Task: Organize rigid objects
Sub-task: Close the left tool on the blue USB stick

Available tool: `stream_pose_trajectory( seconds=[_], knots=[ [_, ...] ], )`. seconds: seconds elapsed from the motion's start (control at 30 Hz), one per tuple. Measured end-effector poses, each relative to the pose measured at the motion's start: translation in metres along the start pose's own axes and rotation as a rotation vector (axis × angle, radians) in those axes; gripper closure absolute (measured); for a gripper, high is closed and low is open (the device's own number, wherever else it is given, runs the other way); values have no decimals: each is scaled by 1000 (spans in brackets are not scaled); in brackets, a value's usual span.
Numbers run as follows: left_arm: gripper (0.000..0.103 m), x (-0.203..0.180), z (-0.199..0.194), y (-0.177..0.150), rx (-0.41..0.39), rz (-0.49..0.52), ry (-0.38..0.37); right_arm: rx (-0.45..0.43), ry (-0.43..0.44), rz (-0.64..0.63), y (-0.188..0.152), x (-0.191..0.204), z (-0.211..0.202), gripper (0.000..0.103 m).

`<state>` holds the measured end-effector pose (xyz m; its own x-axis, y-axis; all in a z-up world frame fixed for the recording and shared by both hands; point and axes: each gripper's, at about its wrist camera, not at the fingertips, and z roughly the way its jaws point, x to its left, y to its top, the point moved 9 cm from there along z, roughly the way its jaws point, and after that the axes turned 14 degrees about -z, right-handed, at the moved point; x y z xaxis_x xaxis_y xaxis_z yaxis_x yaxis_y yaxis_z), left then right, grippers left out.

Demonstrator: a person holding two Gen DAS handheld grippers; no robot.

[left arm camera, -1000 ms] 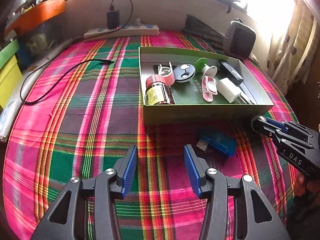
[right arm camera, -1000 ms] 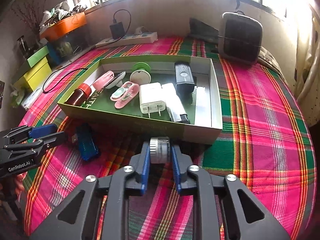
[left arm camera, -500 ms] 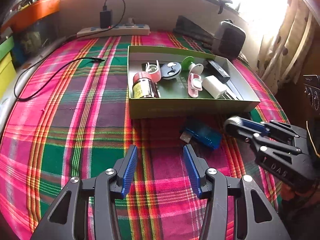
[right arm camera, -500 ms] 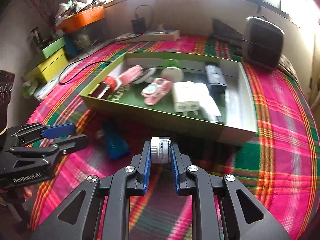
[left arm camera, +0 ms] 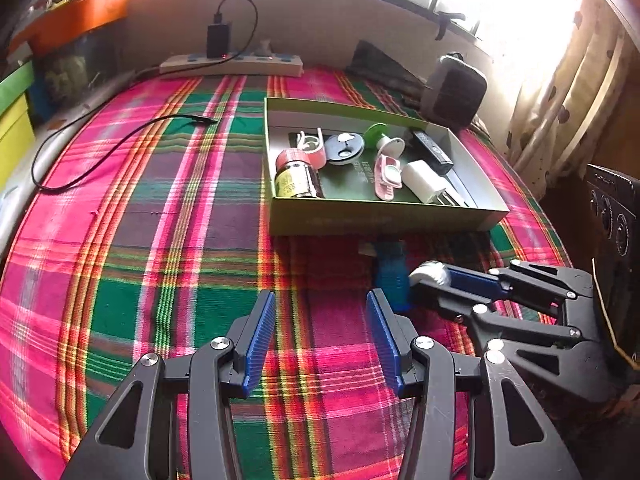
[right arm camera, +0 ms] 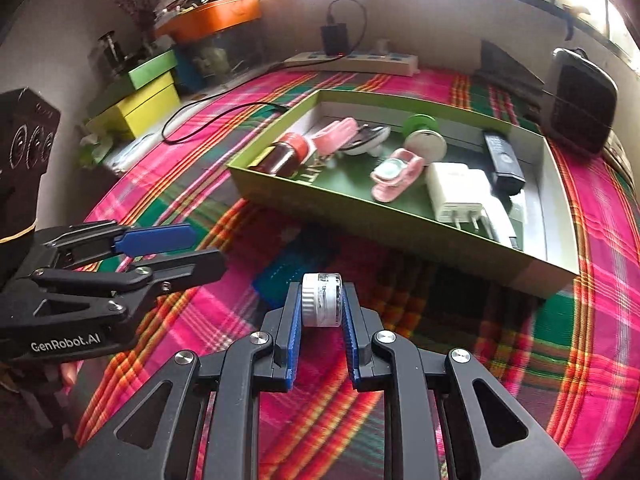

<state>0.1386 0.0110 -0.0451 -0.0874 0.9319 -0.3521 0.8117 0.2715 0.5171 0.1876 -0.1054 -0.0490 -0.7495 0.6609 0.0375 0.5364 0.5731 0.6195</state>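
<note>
With my right gripper [right arm camera: 320,312] clamped on a small white jar [right arm camera: 321,299], I am carrying it above the plaid cloth [left arm camera: 160,240], just near of the green box [right arm camera: 400,224]. By my reckoning this is the carry-to-box step. My left gripper [left arm camera: 320,336] hangs spread and empty over the cloth. A blue stick [left arm camera: 390,276] lies on the cloth between the box and my grippers, not yet put away. Next I need to lift the jar over the near wall, find a bare patch of floor among the charger [right arm camera: 456,196], pink clip [right arm camera: 394,176] and bottle [right arm camera: 280,154], then let go
</note>
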Motion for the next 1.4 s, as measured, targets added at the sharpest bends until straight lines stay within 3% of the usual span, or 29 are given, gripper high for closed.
stream_pose_trajectory(
  seconds=[0.53,1.07,1.4],
  knots=[
    [56,-43,15,-8,52,97,-72,-4,-101,67,-13,-35,-15,83],
    [57,-53,34,-7,45,164,-2,-28,-137,98,-19,-51,-27,83],
    [65,-52,36,-5,6,208,51,-26,-132,105,-21,-52,-26,83]
  ],
)
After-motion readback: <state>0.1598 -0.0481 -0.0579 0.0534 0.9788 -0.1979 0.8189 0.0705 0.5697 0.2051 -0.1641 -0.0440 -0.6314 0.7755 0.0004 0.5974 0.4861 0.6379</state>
